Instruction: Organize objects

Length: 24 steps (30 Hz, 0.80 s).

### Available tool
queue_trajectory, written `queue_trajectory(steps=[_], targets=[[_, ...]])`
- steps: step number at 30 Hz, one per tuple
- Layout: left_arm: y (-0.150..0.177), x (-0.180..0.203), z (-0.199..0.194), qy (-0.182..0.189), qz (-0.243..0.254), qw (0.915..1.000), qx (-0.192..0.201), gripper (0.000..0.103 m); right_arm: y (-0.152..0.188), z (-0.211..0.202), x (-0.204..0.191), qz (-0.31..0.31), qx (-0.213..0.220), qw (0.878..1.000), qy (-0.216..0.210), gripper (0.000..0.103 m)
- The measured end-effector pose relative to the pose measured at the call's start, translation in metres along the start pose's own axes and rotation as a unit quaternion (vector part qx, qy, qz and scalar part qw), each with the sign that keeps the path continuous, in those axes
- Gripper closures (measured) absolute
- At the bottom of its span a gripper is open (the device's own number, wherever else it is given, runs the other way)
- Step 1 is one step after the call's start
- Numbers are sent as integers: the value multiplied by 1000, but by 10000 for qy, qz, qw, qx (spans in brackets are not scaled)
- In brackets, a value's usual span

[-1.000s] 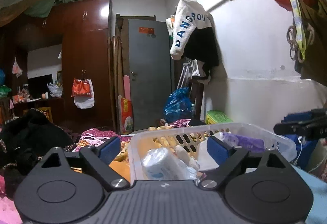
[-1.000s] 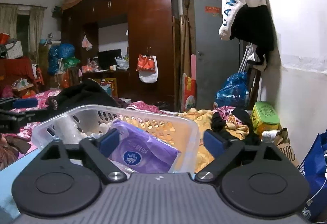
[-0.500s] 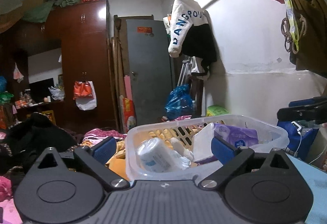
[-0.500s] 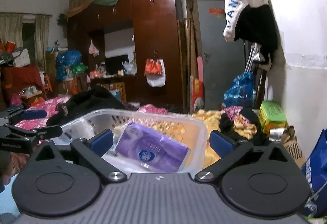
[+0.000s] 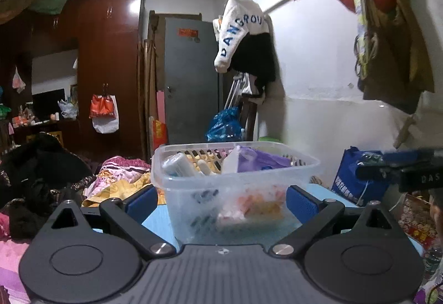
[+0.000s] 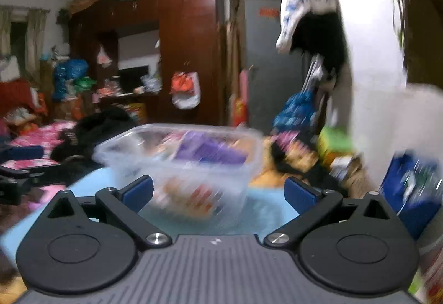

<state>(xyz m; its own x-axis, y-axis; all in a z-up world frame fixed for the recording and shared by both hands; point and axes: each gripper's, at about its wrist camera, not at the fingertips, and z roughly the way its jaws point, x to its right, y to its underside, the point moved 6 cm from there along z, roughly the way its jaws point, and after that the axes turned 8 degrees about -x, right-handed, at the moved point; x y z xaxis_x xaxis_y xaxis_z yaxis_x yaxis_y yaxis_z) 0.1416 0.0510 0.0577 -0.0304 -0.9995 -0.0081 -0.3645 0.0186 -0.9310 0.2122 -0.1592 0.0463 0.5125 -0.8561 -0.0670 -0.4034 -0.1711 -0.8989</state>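
- The clear plastic basket (image 5: 235, 187) stands on the light-blue surface (image 5: 318, 190), holding a purple packet (image 5: 263, 162) and a white bottle (image 5: 180, 165).
- Left hand-held gripper (image 5: 221, 198): jaws spread wide, just been opening, pads beside the basket's walls, not pressing.
- Right hand-held gripper (image 6: 218, 190): likewise wide, gripping nothing; view blurred.

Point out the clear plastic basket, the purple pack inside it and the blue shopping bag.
clear plastic basket (image 5: 221, 204): left wrist view, front wall.
purple pack (image 5: 263, 162): left wrist view, upper face above the rim.
blue shopping bag (image 5: 351, 182): left wrist view, printed front.
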Motion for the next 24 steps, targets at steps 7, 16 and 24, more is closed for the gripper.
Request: queue_trajectory(steps=[7,16,24], targets=[[20,17,-21,-108,209,9997,27,3,29,-12,-11,29,311,9994,161,0],[27,35,-12,-156,315,9992,-171,3,31,-14,-22,-170,460,9984,297,0],[28,33,-9,-146,182,9995,-222,3,31,-20,-20,-102,590,9978,276,0]])
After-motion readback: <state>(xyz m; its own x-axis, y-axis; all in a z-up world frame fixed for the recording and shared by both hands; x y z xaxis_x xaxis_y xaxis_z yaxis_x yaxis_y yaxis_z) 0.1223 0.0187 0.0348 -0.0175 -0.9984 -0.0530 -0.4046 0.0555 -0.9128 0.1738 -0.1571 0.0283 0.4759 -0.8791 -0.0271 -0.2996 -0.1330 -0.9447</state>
